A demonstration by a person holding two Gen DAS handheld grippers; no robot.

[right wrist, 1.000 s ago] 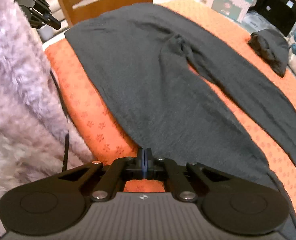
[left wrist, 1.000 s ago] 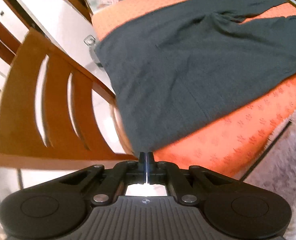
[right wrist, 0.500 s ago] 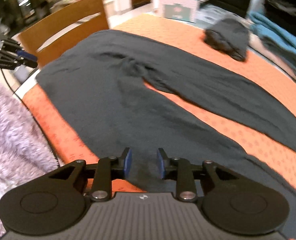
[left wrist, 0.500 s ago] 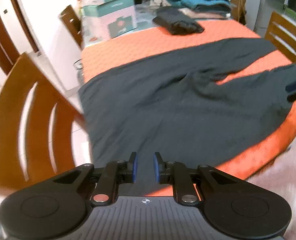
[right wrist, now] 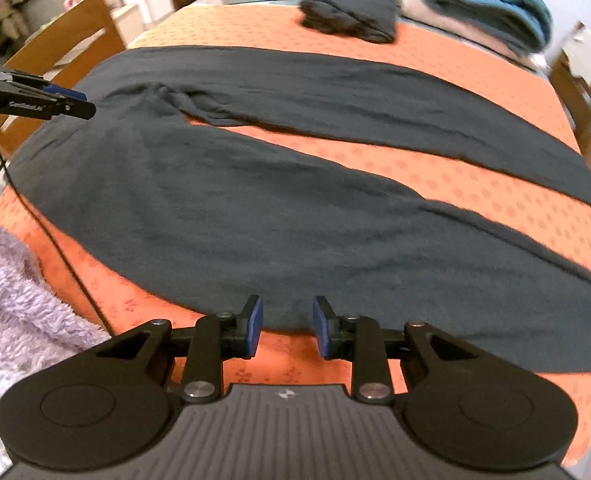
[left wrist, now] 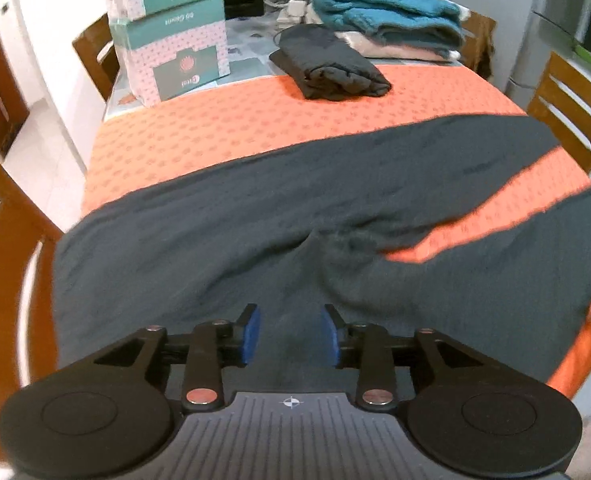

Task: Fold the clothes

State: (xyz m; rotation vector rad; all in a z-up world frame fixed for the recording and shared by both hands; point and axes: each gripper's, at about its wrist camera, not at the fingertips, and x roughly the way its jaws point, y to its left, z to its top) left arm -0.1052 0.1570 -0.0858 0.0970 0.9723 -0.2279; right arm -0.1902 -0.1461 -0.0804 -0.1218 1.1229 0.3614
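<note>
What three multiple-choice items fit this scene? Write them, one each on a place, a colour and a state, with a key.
1. Where is the folded dark bundle?
A. far end of the table
B. on a chair
C. on the floor

2. What colour is the patterned tablecloth?
A. blue
B. orange
C. white

3. How do the dark grey trousers lie?
A. rolled up
B. spread flat, legs apart
C. hanging off a chair

Key: A, it sits beyond the trousers near the teal-and-white boxes; B, orange shows between the legs; B, both legs lie stretched across the table.
</note>
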